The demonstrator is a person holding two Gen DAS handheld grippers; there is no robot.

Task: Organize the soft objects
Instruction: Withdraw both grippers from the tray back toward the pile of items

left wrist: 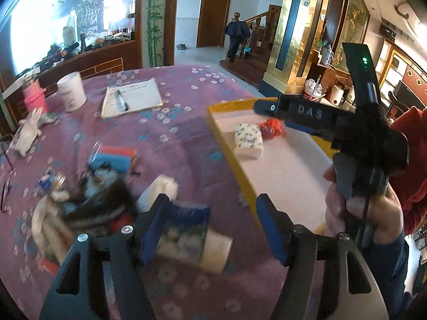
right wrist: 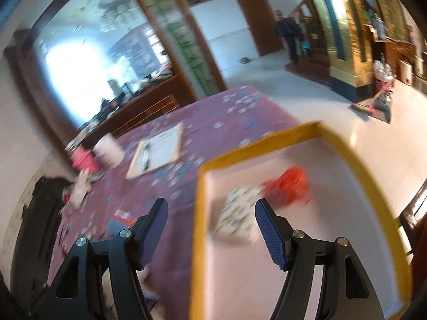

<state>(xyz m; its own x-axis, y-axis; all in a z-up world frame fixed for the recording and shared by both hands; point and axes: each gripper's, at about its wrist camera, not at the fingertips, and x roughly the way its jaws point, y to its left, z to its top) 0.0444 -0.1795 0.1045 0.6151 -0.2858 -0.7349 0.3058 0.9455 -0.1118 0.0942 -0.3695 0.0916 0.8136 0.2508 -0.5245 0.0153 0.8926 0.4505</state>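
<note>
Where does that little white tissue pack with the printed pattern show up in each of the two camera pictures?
Left wrist view: the tissue pack lies right of centre, inside the yellow-rimmed tray, just left of a red bundle.
Right wrist view: the tissue pack is blurred, low and centre, in the same tray, partly behind the right finger.
Shared landmark: the notepad on the purple tablecloth.

One yellow-rimmed tray (left wrist: 229, 144) holds two items: tissue pack (left wrist: 248, 140), red bundle (left wrist: 272, 129).

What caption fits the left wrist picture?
Left tool carrying a blue packet toward the yellow tray.
</note>
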